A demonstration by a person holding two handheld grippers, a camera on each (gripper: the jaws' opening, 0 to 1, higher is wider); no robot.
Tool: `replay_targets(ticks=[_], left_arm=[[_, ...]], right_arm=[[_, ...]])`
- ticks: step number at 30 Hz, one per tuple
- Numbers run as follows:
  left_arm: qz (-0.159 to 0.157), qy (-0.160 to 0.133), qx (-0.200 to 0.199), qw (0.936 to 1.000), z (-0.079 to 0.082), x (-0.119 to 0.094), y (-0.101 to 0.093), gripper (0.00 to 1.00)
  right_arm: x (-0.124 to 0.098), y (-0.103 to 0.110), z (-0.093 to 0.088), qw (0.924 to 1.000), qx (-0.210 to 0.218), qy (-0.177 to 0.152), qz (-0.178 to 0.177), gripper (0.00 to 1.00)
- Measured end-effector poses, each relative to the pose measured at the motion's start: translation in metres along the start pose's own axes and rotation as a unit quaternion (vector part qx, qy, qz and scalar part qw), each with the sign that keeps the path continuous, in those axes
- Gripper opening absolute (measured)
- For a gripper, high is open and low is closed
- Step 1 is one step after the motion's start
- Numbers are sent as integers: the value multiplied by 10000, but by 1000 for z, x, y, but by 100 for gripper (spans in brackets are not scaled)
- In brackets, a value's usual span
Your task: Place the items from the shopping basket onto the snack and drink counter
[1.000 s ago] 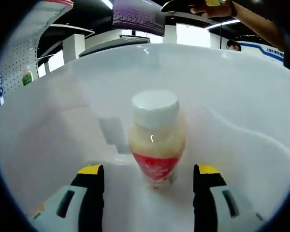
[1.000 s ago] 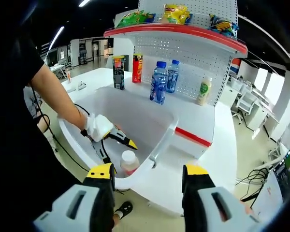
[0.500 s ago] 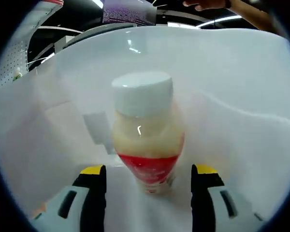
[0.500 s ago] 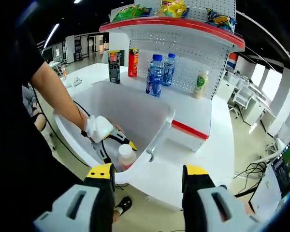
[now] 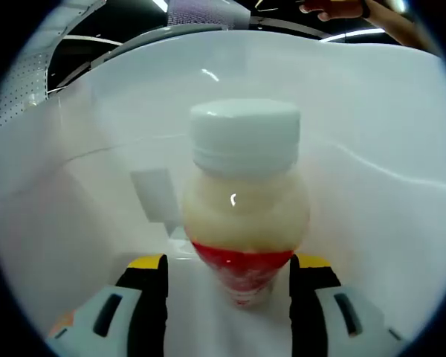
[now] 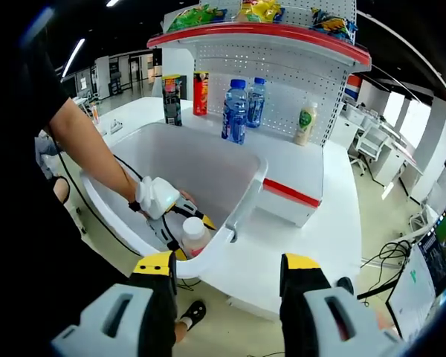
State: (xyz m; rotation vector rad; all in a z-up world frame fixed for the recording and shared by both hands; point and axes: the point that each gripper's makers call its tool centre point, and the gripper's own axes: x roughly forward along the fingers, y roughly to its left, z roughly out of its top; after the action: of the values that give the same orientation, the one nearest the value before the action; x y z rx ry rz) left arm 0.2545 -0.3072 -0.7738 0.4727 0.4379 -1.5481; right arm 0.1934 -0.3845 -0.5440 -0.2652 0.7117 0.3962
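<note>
A small bottle [image 5: 245,216] with a white cap, cream-coloured drink and a red label stands inside the white shopping basket [image 5: 74,223]. It sits between the jaws of my left gripper [image 5: 230,262], which is open, with a jaw on either side of the bottle's lower part. In the right gripper view a person's gloved hand holds the left gripper [image 6: 180,223] down in the basket [image 6: 247,195] beside the bottle [image 6: 195,235]. My right gripper [image 6: 227,268] hangs open and holds nothing, in front of the basket and above the floor.
Behind the basket is the white counter [image 6: 297,175] with a pegboard shelf. Two blue water bottles [image 6: 235,111], a green-labelled bottle [image 6: 305,125], a red can [image 6: 201,93] and a dark box [image 6: 169,100] stand on it. Snack bags [image 6: 201,16] lie on the top shelf.
The left gripper has moved closer to the bottle, which now looms larger between its jaws, and the jaw gap has narrowed slightly. The right gripper view has shifted a little.
</note>
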Motion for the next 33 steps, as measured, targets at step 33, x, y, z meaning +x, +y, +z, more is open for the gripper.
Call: replay_targets(ticks=[33], left_arm=[[-148, -160, -15, 9998, 4, 15, -16, 47]], right_arm=[[8, 10, -12, 9997, 48, 207, 144, 53]])
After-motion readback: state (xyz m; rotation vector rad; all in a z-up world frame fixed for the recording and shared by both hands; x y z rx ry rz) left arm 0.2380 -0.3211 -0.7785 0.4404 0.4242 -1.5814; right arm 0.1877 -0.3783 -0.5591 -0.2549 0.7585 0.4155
